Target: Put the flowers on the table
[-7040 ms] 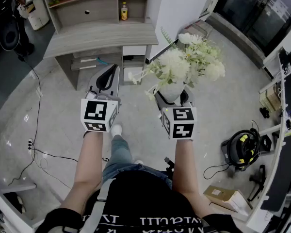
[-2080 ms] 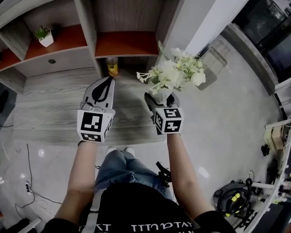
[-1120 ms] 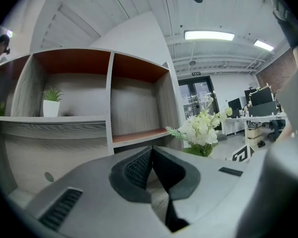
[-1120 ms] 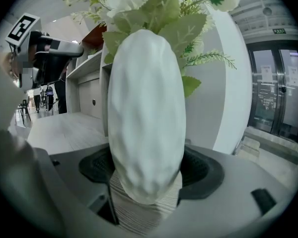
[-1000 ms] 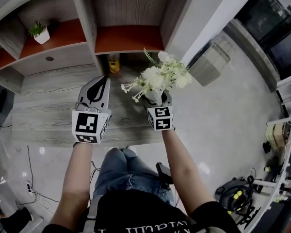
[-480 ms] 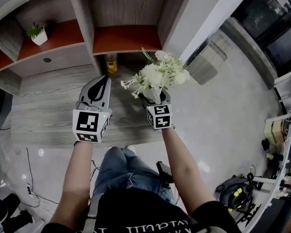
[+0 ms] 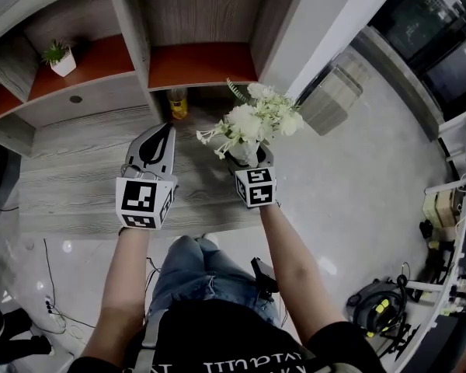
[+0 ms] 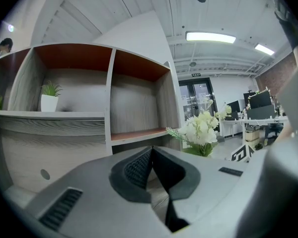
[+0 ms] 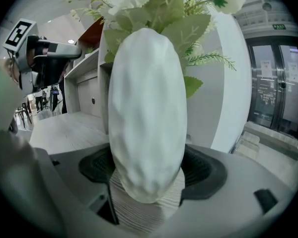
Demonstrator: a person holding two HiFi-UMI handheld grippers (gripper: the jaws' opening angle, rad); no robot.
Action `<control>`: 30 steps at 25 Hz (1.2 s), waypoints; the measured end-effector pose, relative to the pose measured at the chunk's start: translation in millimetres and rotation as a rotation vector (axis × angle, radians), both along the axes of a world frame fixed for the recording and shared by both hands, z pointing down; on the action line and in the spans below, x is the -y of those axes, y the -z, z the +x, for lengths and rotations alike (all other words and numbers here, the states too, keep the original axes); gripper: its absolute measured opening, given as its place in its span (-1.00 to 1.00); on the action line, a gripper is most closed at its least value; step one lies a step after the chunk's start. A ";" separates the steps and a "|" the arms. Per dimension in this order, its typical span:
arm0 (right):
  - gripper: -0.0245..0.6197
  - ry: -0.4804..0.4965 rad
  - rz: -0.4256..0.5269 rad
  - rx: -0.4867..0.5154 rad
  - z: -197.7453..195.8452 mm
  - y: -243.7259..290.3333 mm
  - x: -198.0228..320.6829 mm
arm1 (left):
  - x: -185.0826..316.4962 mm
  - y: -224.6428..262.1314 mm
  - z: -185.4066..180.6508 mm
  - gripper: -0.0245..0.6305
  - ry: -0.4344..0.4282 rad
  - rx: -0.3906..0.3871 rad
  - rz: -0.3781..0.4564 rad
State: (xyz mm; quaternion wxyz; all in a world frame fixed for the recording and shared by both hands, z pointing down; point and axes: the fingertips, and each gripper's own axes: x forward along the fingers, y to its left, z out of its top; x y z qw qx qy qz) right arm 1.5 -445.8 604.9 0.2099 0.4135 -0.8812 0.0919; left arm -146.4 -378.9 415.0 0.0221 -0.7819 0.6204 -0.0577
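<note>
Fingers (image 9: 95,168) of right gripper (image 7: 248,162) clamped on white vase (image 9: 146,113), keeping flowers (image 7: 256,121) upright for set-down, base low over desk (image 7: 78,185) near right end. Left gripper (image 7: 159,132) fingers together, empty, alongside, clear of bouquet.

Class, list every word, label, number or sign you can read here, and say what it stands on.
Nothing can be read outright.
Print on the black shirt: upside down, cut off, unreadable.
Green sign above the glass doors: too small.
Label on the yellow bottle: too small.
Marker cubes: square patterns only, no letters.
</note>
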 end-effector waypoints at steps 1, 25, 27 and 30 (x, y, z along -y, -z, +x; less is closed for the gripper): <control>0.28 0.002 -0.004 0.001 0.0 0.0 -0.6 | 0.6 0.4 0.0 -0.89 0.000 -0.001 0.001; 0.28 0.057 -0.003 0.010 33.3 50.5 -38.1 | 4.8 35.4 12.2 -0.89 -0.013 -0.043 0.080; 0.28 0.056 -0.002 0.013 37.3 57.7 -41.5 | 4.6 39.1 14.5 -0.89 -0.025 -0.038 0.085; 0.28 0.047 0.002 0.015 43.1 69.0 -46.3 | 4.2 45.0 17.2 -0.89 -0.038 -0.037 0.090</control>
